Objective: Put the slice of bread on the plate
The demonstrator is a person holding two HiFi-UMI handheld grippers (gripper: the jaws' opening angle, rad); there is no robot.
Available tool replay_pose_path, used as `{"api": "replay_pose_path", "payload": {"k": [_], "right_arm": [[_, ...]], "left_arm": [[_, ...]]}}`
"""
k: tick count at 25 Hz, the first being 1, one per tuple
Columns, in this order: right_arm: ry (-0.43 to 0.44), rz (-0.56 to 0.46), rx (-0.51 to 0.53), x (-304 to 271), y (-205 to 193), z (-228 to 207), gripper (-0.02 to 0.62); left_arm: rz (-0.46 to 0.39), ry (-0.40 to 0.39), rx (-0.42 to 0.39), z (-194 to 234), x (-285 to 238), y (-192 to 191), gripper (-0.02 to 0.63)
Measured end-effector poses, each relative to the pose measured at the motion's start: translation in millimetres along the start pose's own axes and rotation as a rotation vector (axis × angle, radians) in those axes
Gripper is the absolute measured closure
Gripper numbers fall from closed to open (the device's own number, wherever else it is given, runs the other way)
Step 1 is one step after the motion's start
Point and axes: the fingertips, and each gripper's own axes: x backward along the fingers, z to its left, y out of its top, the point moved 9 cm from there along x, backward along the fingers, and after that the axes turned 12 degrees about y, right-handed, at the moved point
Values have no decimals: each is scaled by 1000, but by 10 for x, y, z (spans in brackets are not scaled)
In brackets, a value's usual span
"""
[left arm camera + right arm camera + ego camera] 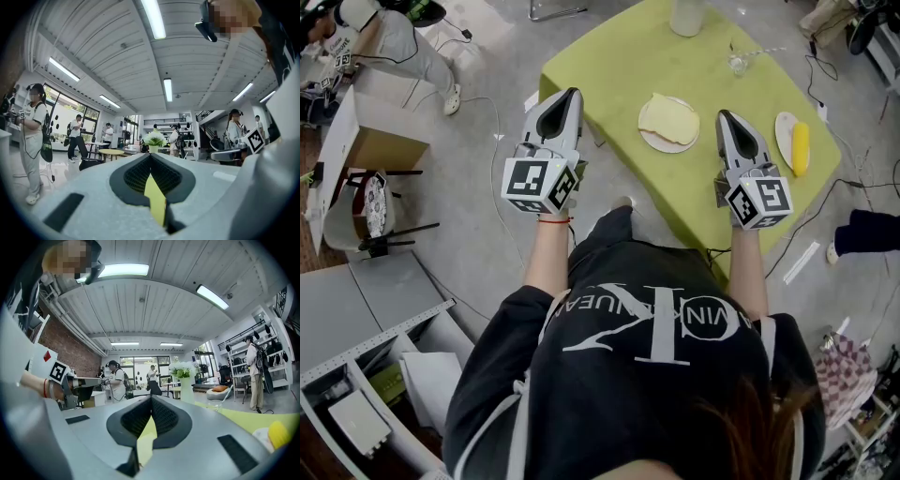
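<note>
Since bread slice (668,118) lay on plate (654,143), we held left gripper (571,94), right gripper (724,115), jaws closed, empty; task seemed done, no grasp needed.

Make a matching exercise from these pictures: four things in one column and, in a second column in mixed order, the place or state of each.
Column 1
1. slice of bread
2. yellow food item
3. drinking glass
4. left gripper

Column 2
a. jaws together, nothing between them
b. on the side plate at the right edge of the table
c. on the round plate in the middle of the table
d. upright on the bare table top, toward its far side

Pairs: 1-c, 2-b, 3-d, 4-a
</note>
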Motion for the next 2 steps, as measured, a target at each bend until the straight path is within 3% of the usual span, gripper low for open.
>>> {"api": "replay_pose_path", "payload": {"k": [2], "right_arm": [[1, 1, -2, -2, -3, 9, 594]], "left_arm": [[1, 0, 2, 10, 7, -5, 597]]}}
